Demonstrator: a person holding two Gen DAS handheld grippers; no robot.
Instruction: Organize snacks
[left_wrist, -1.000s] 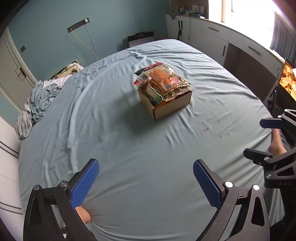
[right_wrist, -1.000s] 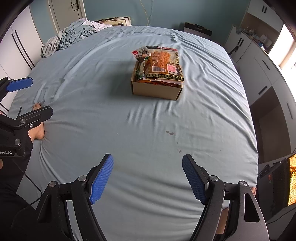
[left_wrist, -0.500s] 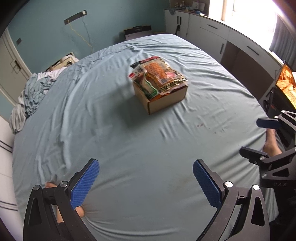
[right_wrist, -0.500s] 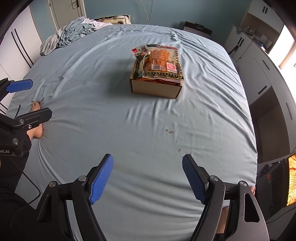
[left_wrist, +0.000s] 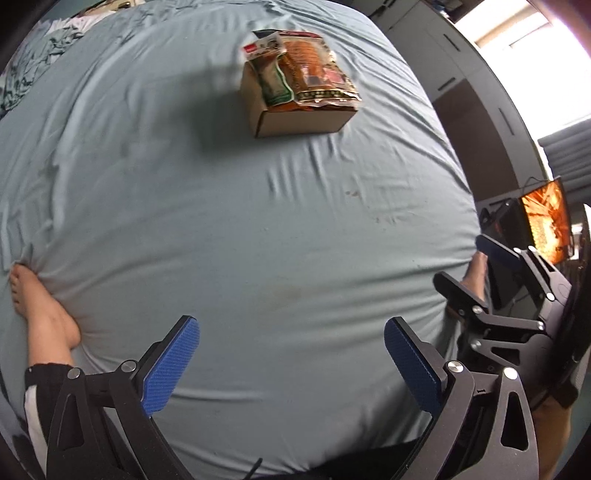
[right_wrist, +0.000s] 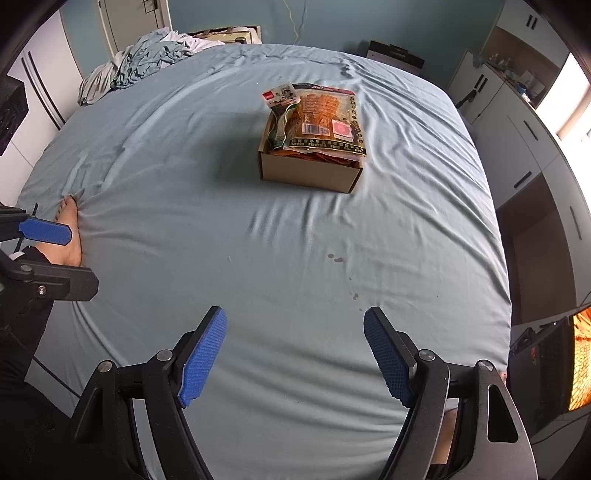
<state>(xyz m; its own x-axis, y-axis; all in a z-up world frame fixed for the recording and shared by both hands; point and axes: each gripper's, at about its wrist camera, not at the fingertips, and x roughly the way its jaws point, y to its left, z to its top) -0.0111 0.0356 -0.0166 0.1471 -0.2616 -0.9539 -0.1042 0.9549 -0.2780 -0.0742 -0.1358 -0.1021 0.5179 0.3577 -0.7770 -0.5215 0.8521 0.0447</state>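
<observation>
A brown cardboard box (left_wrist: 303, 118) (right_wrist: 308, 171) sits in the middle of the bed. An orange snack bag (left_wrist: 317, 75) (right_wrist: 327, 120) and a green and white snack bag (left_wrist: 271, 72) (right_wrist: 280, 110) lie on top of it and stick out over its rim. My left gripper (left_wrist: 291, 365) is open and empty, well short of the box at the near edge of the bed. My right gripper (right_wrist: 295, 354) is open and empty, also far from the box. Each gripper shows in the other's view, the right one at the right (left_wrist: 491, 273), the left one at the left (right_wrist: 48, 254).
The bed is covered by a wrinkled light blue sheet (right_wrist: 184, 177). A pile of bedding (right_wrist: 147, 62) lies at the far left corner. White cabinets (right_wrist: 528, 155) run along the right. A lit screen (left_wrist: 546, 221) stands at the right. A bare foot (left_wrist: 33, 299) rests on the bed's left edge.
The left wrist view has tilted downward and swung, so the box sits higher in its frame. The right view has barely shifted. Both grippers stay open and empty.
</observation>
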